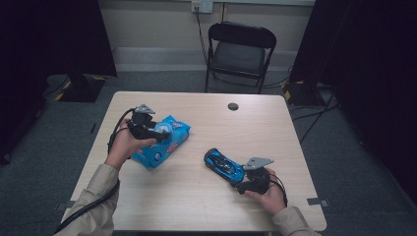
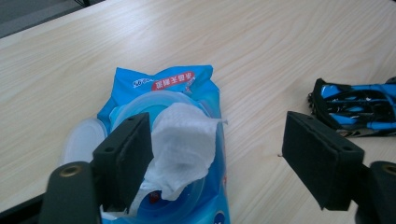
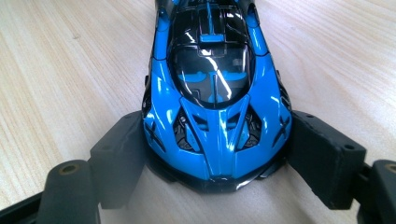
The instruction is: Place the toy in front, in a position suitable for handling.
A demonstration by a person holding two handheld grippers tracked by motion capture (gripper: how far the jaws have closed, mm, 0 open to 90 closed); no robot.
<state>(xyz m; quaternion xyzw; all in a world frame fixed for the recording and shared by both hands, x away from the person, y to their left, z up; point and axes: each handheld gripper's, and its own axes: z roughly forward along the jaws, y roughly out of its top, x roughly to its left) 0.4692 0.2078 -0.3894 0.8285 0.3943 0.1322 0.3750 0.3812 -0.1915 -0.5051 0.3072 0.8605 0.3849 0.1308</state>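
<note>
My right tongs (image 3: 212,158) clamp the toy car (image 3: 215,93) to steady it, while my left tongs (image 2: 217,154) gape wide over the protruding wipe (image 2: 184,144) to pull it.

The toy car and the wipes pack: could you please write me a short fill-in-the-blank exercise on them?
1. The right gripper grips the toy car by its ____ end.
2. The toy car is black and ____.
3. A ____ wipe sticks out of the wipes pack.
4. The left gripper has its jaws ____ over the pack.

Missing words: front; blue; white; open
</note>
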